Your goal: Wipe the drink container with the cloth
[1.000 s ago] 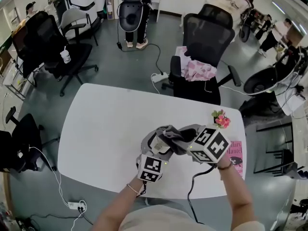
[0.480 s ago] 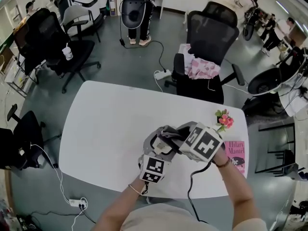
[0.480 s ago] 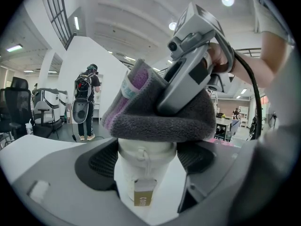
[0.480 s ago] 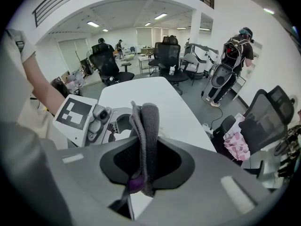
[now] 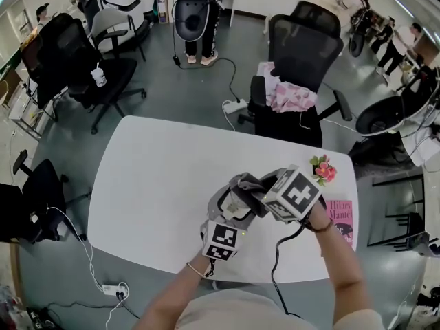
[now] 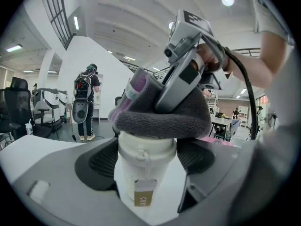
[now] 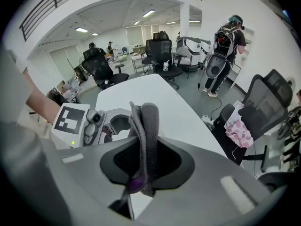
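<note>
— Pressure was the main point for us in this step. Our right gripper (image 7: pixel 143 166) had its jaws pressed on a fold of the grey cloth (image 7: pixel 146 126), and the cloth lay over the top of the white drink container (image 6: pixel 146 147).

— And the container itself?

— It stood between the jaws of our left gripper (image 6: pixel 148 171), which were closed on its body, over the near part of the white table (image 5: pixel 151 184). We could not tell if its base touched the table.

— So how did we think to wipe well?

— In our judgement the left grip had to be firm, so the container would not turn or slip. The right one should press lightly and go around the lid, then down the wall, with the cloth flat against the surface. A hard push from above could tip the container out of the jaws.

— What about the pose of the hands?

— Both were close in front of the body. The left gripper pointed away from us, and the right one came from the right side, higher, and leaned down over it. The two grippers were almost touching.
</note>
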Available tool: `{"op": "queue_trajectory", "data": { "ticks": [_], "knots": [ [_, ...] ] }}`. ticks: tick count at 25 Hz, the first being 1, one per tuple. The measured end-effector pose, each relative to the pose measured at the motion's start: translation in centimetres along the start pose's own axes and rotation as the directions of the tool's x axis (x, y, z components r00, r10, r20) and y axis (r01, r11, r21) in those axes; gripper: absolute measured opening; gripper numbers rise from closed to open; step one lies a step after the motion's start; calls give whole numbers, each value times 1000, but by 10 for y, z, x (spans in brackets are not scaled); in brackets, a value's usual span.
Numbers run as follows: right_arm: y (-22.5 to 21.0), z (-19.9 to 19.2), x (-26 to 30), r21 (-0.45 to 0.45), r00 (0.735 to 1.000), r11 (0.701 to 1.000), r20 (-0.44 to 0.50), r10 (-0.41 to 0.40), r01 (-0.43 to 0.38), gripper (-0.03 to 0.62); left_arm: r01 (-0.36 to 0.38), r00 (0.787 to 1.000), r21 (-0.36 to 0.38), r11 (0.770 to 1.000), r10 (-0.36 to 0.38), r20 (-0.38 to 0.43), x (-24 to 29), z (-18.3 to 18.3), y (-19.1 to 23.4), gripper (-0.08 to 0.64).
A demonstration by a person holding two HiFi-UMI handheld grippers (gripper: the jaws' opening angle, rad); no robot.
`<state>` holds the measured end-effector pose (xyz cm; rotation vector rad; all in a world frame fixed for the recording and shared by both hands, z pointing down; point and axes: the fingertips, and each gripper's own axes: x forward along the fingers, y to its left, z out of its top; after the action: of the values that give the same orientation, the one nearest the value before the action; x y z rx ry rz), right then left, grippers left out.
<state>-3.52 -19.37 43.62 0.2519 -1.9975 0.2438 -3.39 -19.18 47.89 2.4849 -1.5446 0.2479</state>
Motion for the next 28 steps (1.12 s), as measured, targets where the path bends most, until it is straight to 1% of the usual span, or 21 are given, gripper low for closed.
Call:
{"op": "queue_trajectory", "data": {
  "ticks": [8, 13, 19, 23, 26, 28],
  "knots": [
    [-25, -7, -7, 77, 999, 996, -10, -45, 46, 72, 2, 1000, -2, 1000, -2, -4, 2, 1, 0, 390],
    [-48, -14, -18, 124, 994, 986, -12, -112, 112, 72, 3, 1000, -1, 1000, -3, -7, 5, 4, 2, 390],
    [-57, -18, -40, 158, 988, 976, 21, -152, 147, 72, 4, 1000, 1, 1000, -4, -9, 4, 2, 3, 390],
    [-48, -15, -53, 169, 990, 979, 61, -129, 117, 72, 5, 1000, 4, 1000, -5, -10, 4, 1, 2, 390],
    [-29, -6, -57, 148, 993, 987, 95, -76, 62, 72, 6, 1000, 6, 1000, -6, -10, 3, 0, 2, 390],
    [-16, -1, -55, 123, 994, 992, 102, -34, 21, 72, 6, 1000, 6, 1000, -6, -9, 3, 0, 1, 390]
  ]
}}
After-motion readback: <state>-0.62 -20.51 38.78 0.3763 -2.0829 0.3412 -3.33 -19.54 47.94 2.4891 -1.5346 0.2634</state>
